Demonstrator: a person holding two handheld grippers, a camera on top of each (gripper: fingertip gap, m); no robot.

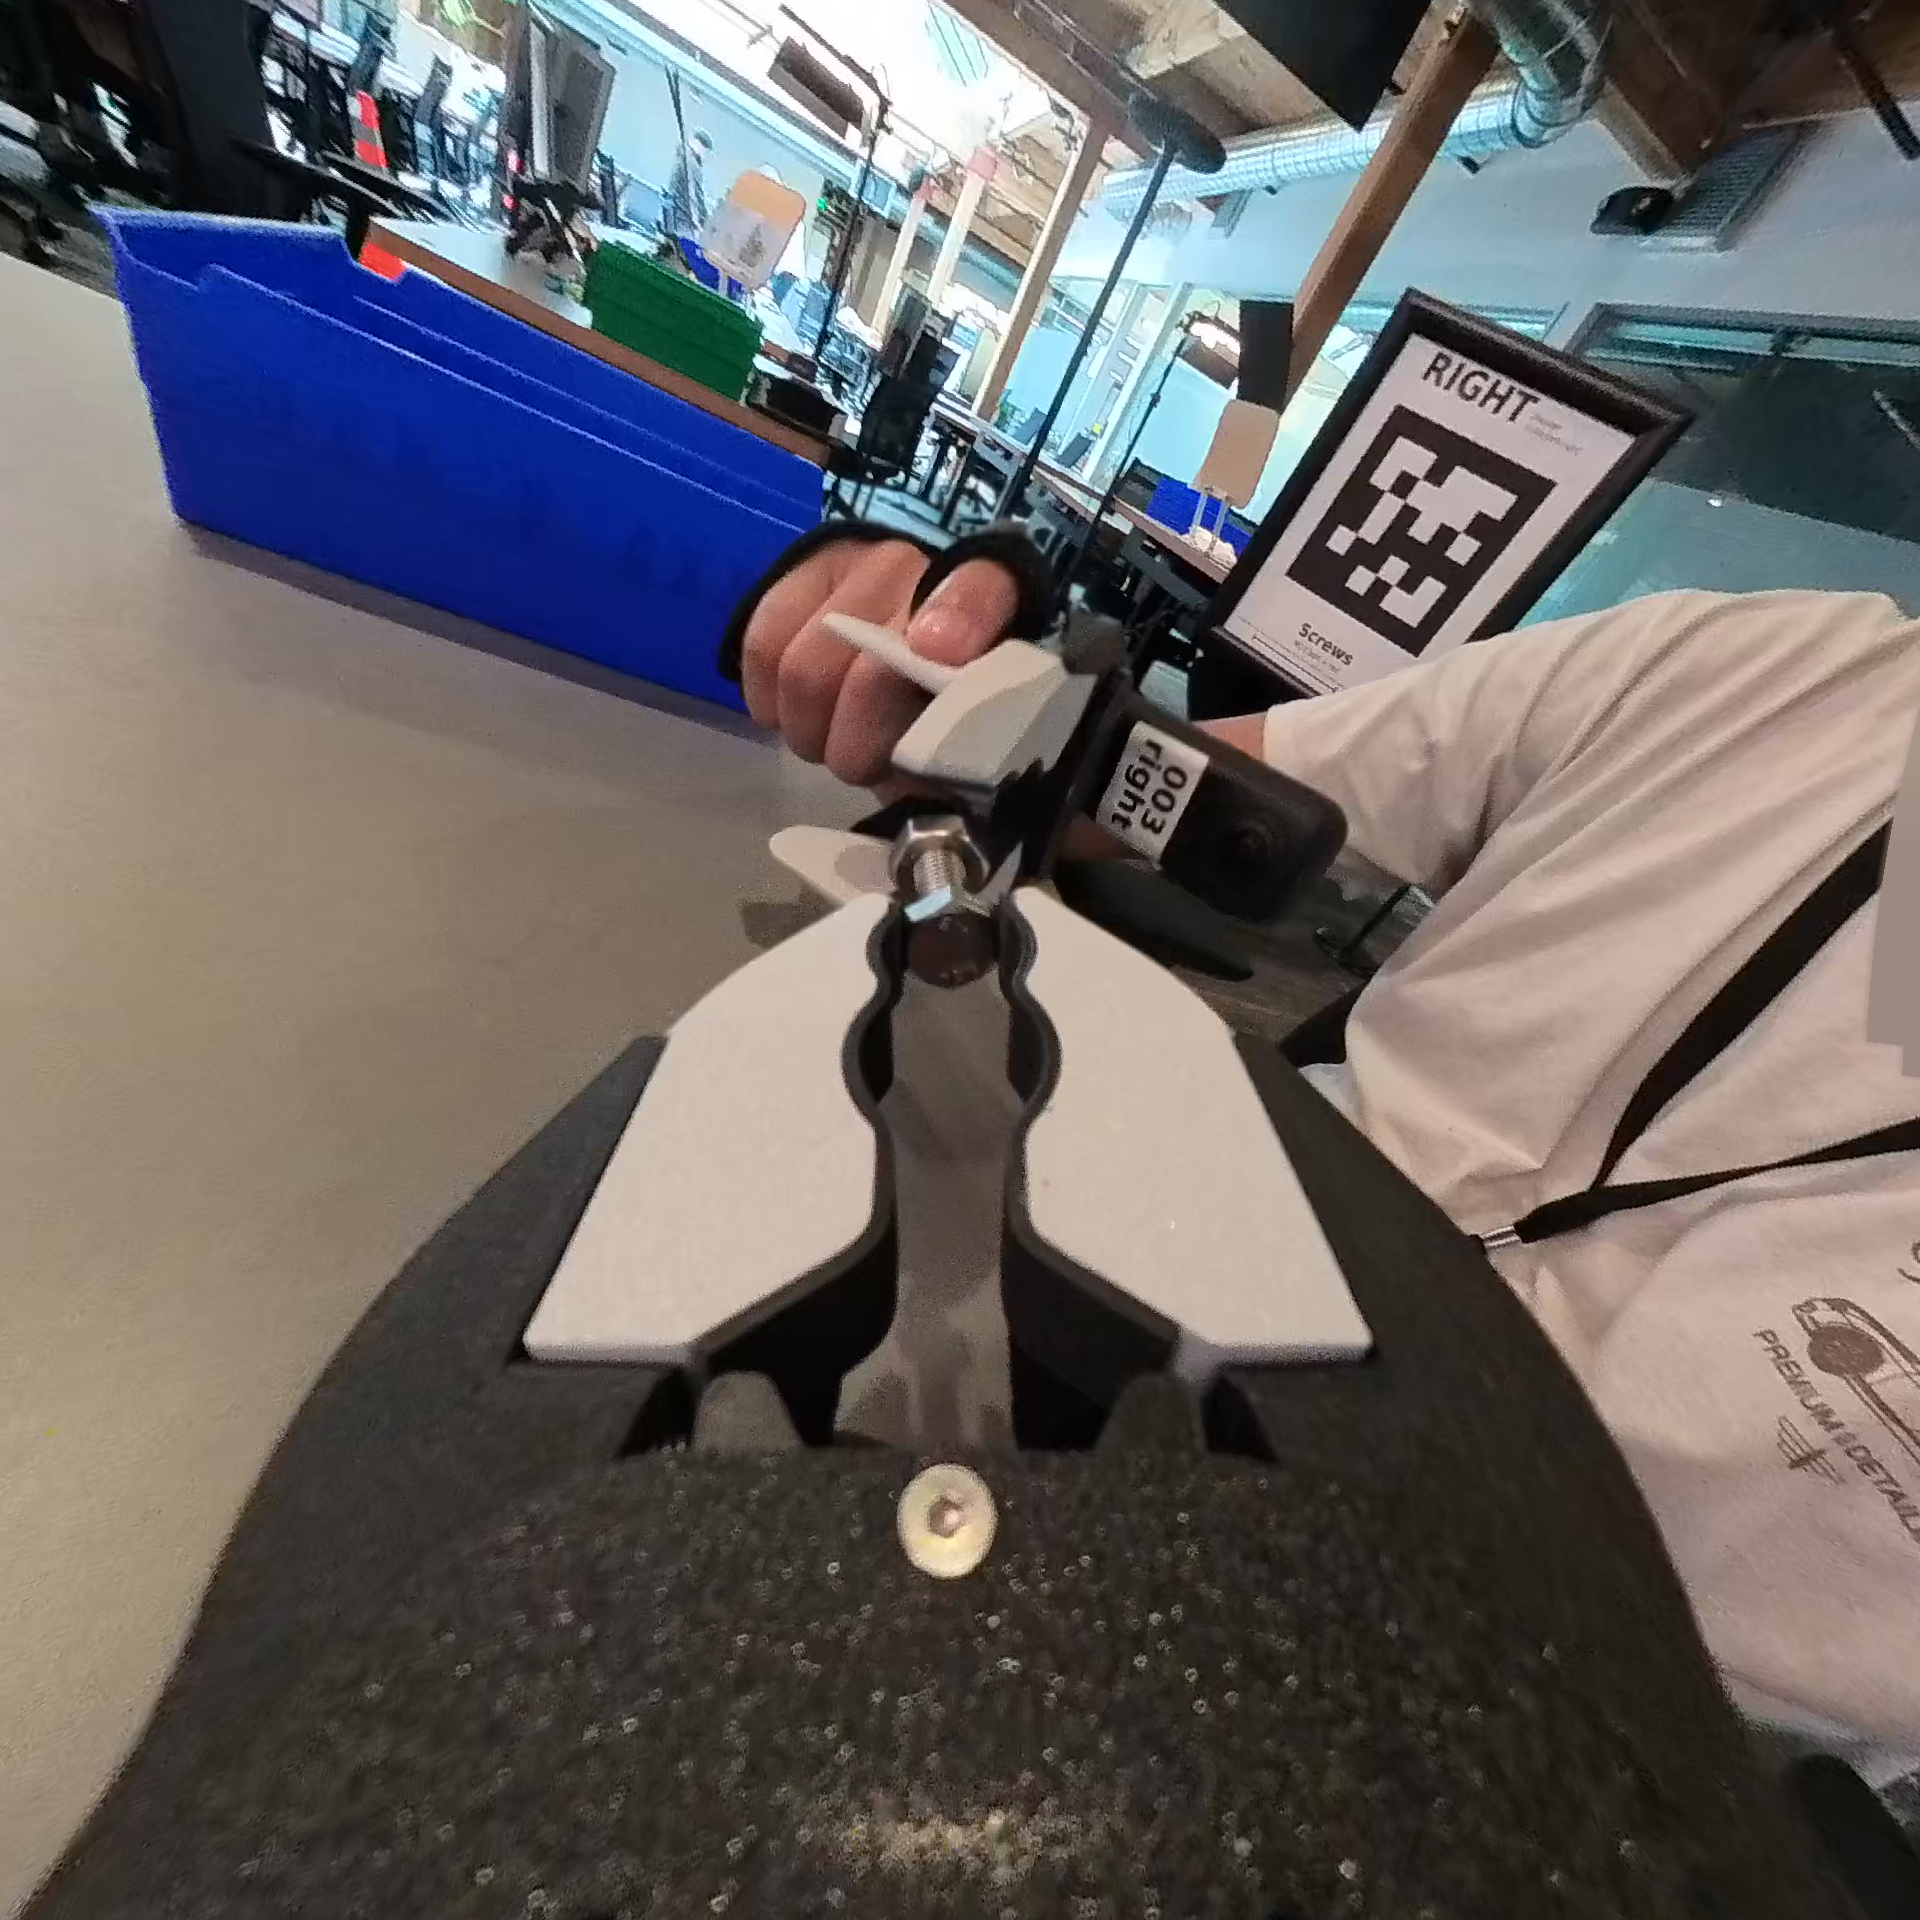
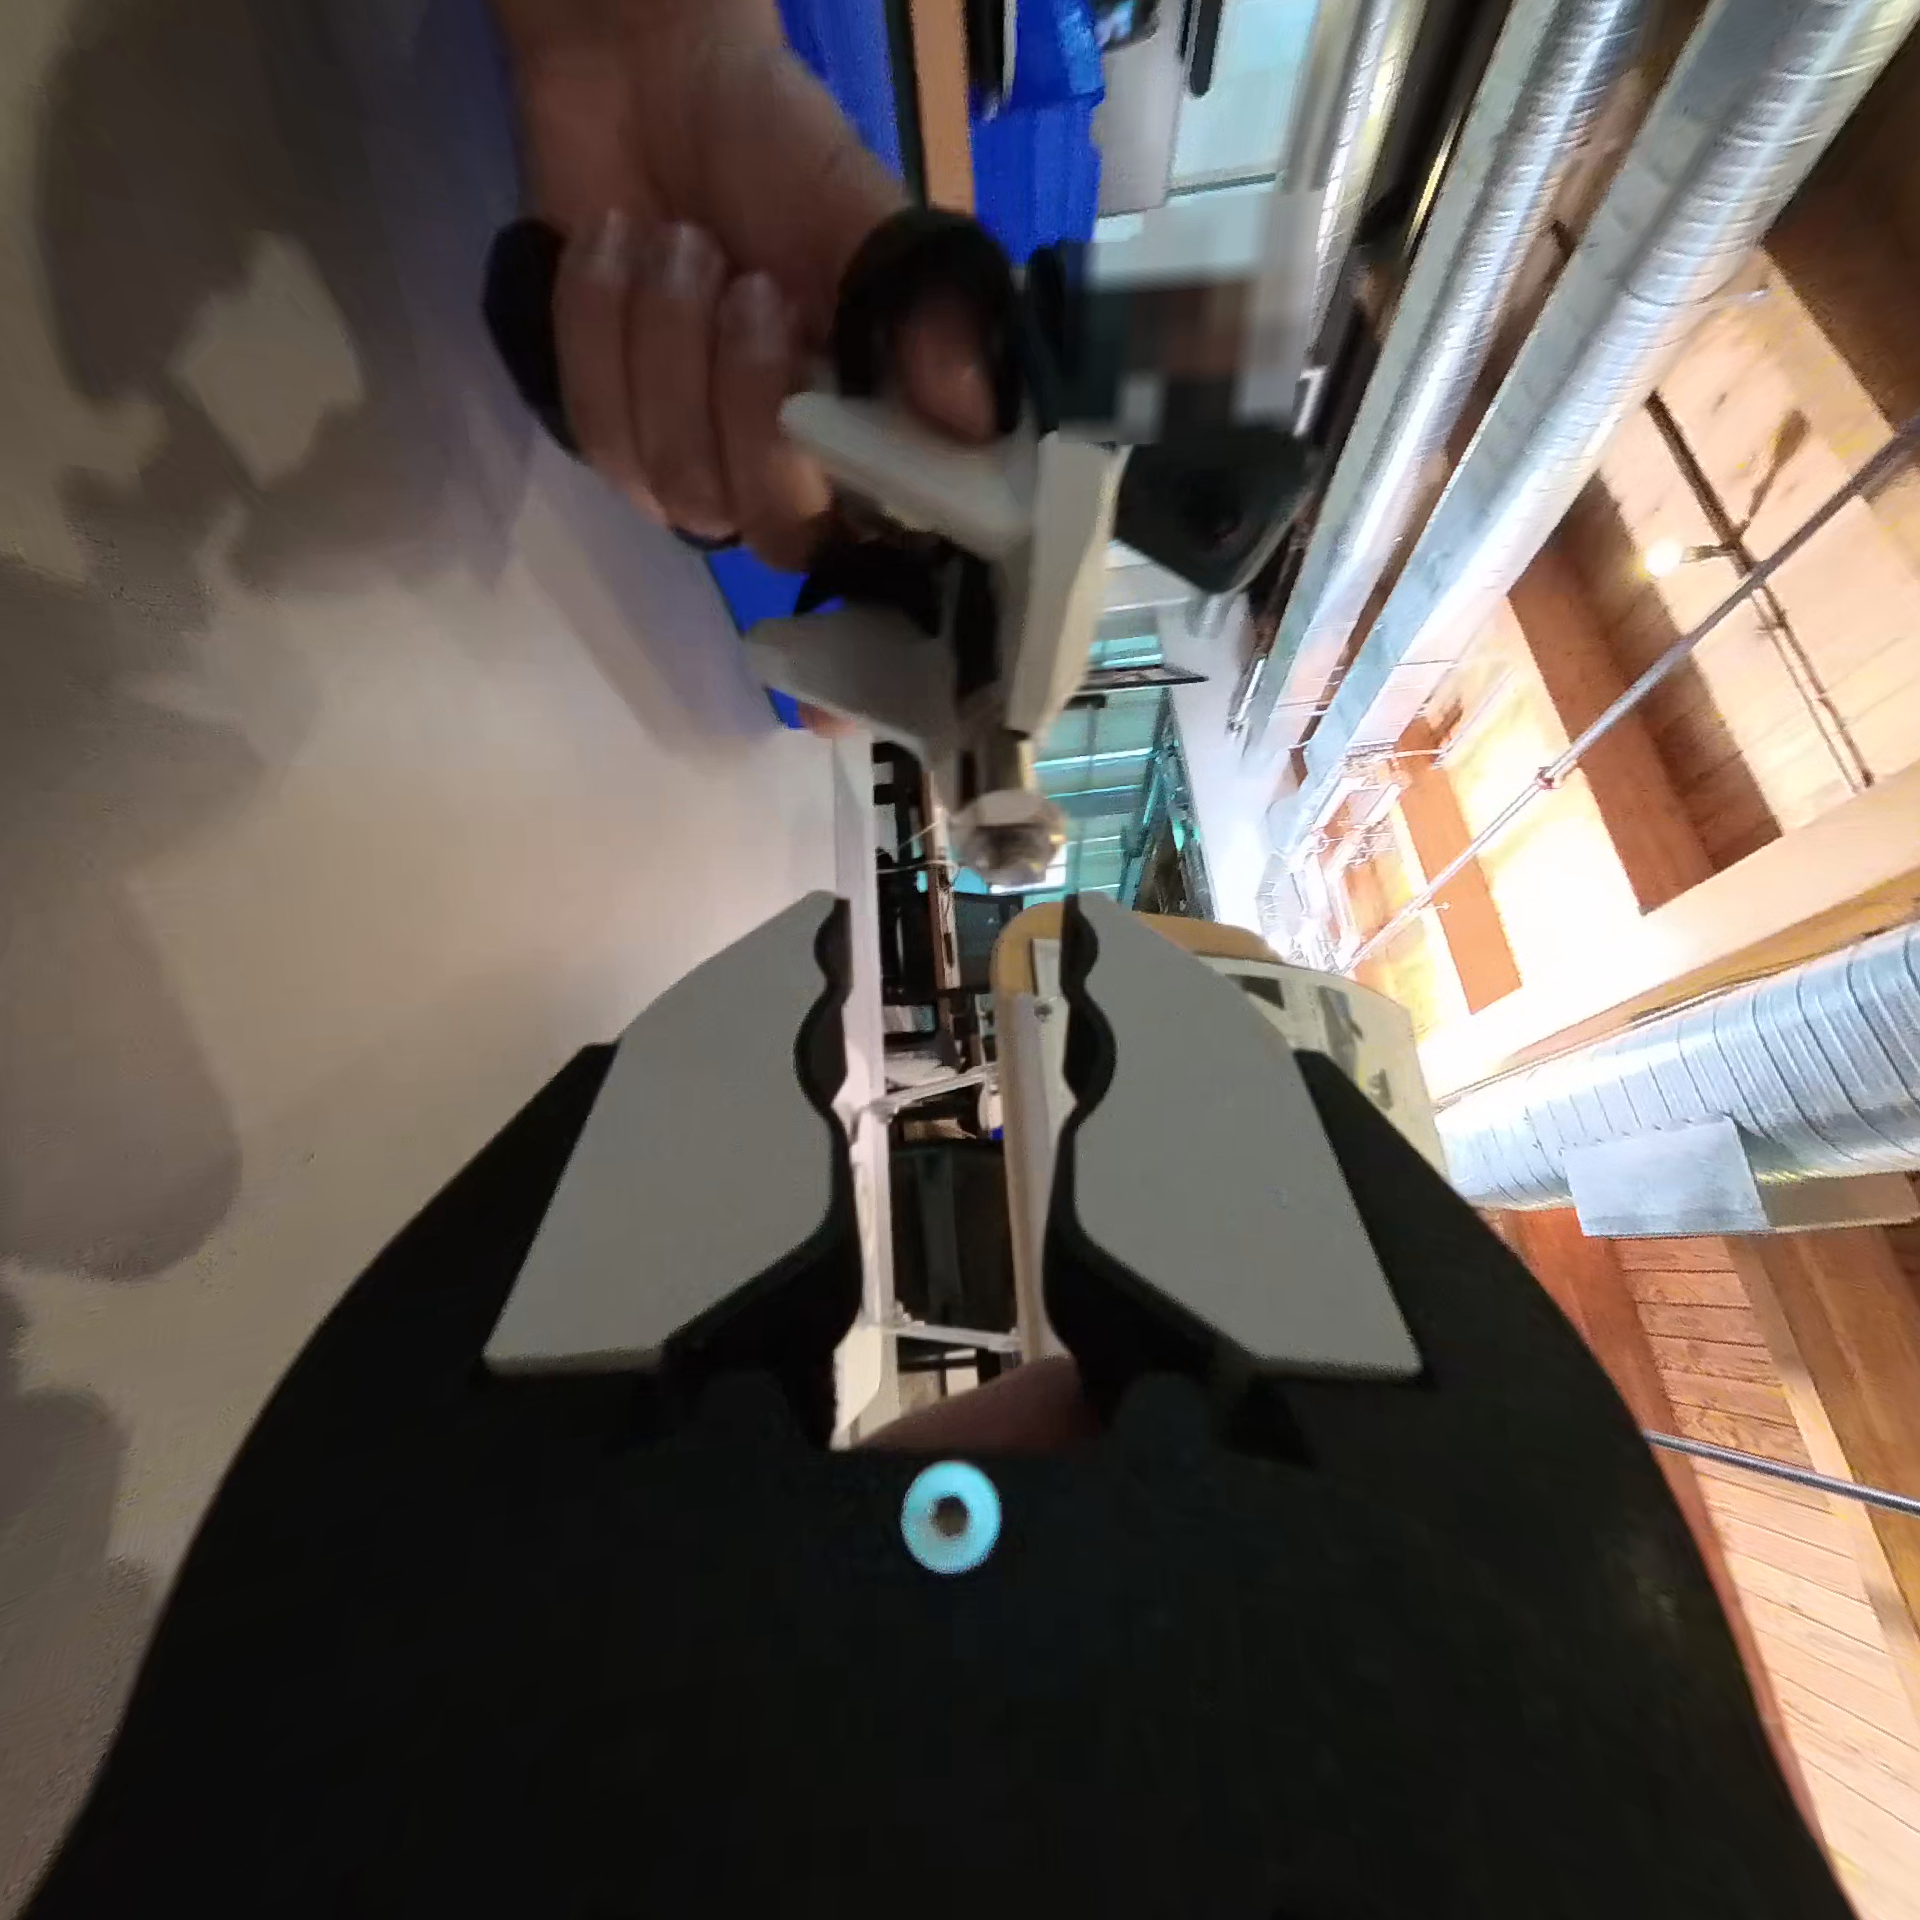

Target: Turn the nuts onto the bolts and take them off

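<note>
Grey table (image 1: 312, 935), blue bin (image 1: 468, 436), possibly workshop

Grey-fingered black tool (image 1: 951, 961) — white sleeve (image 1: 1558, 748)

Left wrist view: we note a pale grey tabletop (image 1: 260, 831) carrying a blue plastic bin (image 1: 447, 457) at its far edge. Beyond the bin we see a stack of green bins (image 1: 675, 317) on a wooden bench. A black-framed sign (image 1: 1444, 499) with a black-and-white square marker stands to the right. Right wrist view is tilted sideways; we record silver ventilation ducts (image 2: 1455, 343) running along wooden ceiling beams (image 2: 1704, 831).
</note>
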